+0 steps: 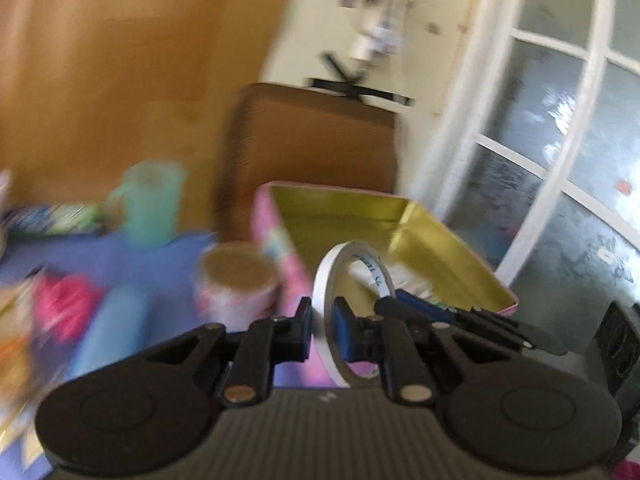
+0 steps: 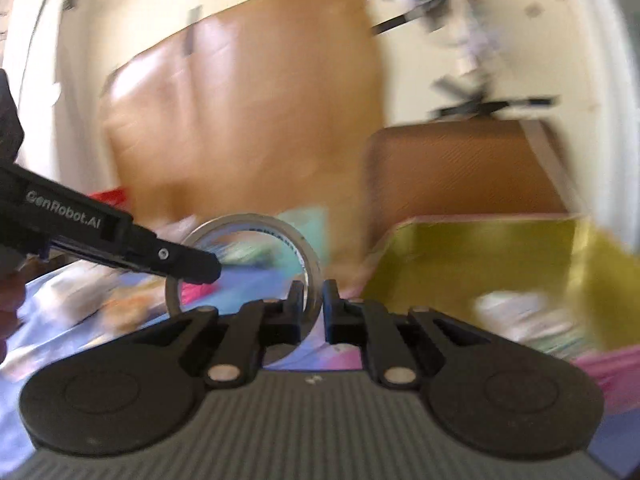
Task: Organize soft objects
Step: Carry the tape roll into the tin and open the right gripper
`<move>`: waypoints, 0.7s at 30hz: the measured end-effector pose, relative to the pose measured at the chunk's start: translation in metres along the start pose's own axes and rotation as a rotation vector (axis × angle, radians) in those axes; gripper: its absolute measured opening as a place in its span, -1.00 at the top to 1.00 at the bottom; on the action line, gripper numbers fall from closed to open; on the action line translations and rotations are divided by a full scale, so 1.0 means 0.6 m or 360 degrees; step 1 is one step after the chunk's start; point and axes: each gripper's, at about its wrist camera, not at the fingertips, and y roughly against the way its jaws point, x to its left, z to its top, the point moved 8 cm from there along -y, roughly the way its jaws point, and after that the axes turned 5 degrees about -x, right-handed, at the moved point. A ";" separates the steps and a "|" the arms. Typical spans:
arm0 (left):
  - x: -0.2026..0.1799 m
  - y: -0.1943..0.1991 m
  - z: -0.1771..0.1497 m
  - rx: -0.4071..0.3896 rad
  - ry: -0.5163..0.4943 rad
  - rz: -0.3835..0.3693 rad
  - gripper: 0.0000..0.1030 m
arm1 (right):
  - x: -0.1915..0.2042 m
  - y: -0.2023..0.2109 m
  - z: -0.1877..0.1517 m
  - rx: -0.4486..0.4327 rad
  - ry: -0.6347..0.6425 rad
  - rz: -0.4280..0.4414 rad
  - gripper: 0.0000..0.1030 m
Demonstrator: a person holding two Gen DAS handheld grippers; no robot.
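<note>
A white tape roll (image 1: 340, 280) is held upright in the air by both grippers. My left gripper (image 1: 325, 330) is shut on its rim. My right gripper (image 2: 312, 300) is shut on the same tape roll (image 2: 310, 264) at another spot; its arm (image 1: 460, 316) shows in the left wrist view, and the left gripper's arm (image 2: 120, 236) shows in the right wrist view. Behind the roll stands an open pink box (image 1: 400, 232) with a gold inside (image 2: 500, 264), holding something pale (image 2: 524, 316). Both views are blurred.
On the blue cloth (image 1: 100, 256) lie a green cup (image 1: 154, 204), a patterned round tin (image 1: 236, 284), a light blue roll (image 1: 112, 328) and a pink soft item (image 1: 64, 308). A brown case (image 1: 312, 140) leans on the wall. A window (image 1: 560, 160) is right.
</note>
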 end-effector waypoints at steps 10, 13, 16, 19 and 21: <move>-0.032 -0.080 -0.026 0.0032 -0.0115 0.0041 0.19 | -0.138 -0.015 -0.012 0.0032 -0.0096 -0.0400 0.33; 0.039 0.002 -0.050 -0.0075 -0.0045 0.0124 0.15 | -0.106 -0.003 0.012 -0.0090 -0.0178 -0.0278 0.33; 0.133 0.074 -0.094 -0.0102 0.0059 0.0315 0.15 | -0.018 -0.020 0.020 -0.0046 -0.0196 0.0045 0.31; 0.231 0.137 -0.155 -0.0056 0.0224 0.0556 0.15 | 0.092 -0.072 -0.013 0.0173 -0.0163 0.0338 -0.11; 0.276 0.174 -0.186 -0.0052 0.0347 0.0634 0.15 | 0.162 -0.116 -0.046 0.0341 -0.0103 0.0422 -0.51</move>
